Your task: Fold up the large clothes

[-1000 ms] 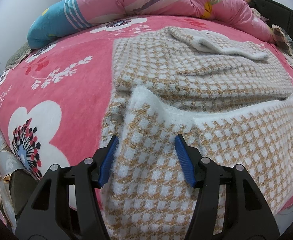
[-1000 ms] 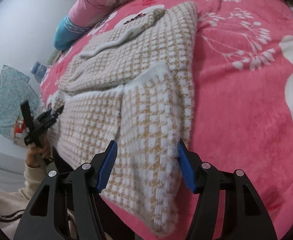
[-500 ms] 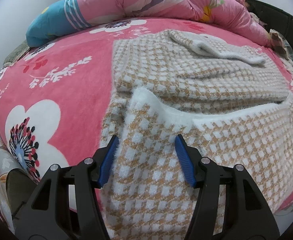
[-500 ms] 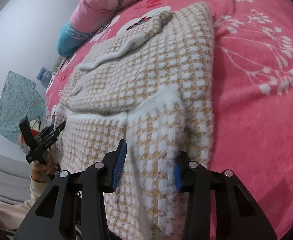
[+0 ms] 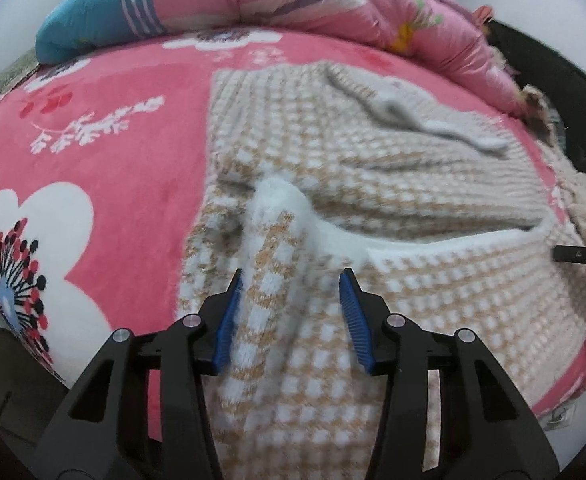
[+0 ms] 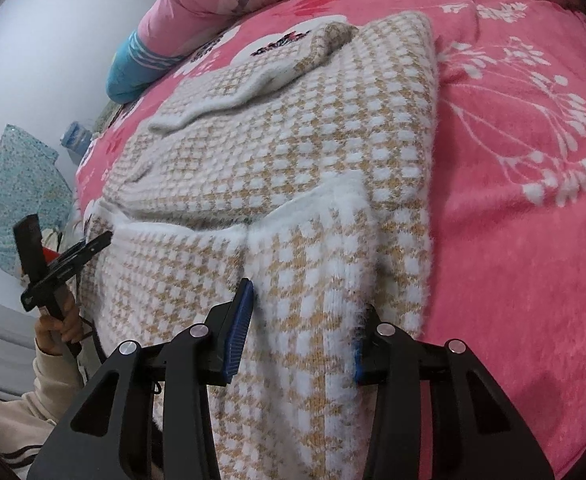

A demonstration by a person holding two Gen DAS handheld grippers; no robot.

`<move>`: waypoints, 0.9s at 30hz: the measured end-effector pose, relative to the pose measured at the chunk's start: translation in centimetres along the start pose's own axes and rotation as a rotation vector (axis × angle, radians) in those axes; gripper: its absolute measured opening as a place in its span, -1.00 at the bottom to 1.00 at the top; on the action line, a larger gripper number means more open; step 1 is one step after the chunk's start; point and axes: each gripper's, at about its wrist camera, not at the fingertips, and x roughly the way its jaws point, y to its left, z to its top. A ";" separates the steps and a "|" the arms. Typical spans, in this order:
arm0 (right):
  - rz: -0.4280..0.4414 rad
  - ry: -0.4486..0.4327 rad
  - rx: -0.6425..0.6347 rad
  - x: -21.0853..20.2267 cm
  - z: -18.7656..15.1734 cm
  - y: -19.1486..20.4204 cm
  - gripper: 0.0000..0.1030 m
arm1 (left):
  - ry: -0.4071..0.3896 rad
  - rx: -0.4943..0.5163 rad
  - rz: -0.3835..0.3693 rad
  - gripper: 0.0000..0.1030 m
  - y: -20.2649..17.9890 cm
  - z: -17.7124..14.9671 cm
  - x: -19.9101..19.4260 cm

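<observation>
Tan-and-white checked sweater (image 5: 373, 184) lies partly folded.

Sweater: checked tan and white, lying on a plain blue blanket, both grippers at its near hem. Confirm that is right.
Not quite: the blanket is pink with white flowers, not plain blue, as the right wrist view shows. The rest stands: the checked tan and white sweater lies on it, with the left gripper and right gripper at its near hem.

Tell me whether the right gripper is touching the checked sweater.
Touching. The right wrist view shows the right gripper with the checked sweater bunched between its blue pads, knit pressing both.
</observation>
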 end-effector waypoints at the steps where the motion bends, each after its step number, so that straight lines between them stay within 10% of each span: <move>1: -0.007 -0.002 -0.003 0.0 0.0 0.0 -0.23 | 0.003 0.000 0.008 -0.12 -0.1 0.2 0.3; 14: -0.232 -0.052 -0.151 0.2 -0.6 3.8 -0.66 | -0.049 0.157 0.222 -0.58 -3.5 0.0 -0.6; 27: -0.352 -0.131 -0.252 -2.0 -1.7 7.1 -0.83 | -0.106 0.192 0.260 -0.77 -5.0 -0.3 -3.3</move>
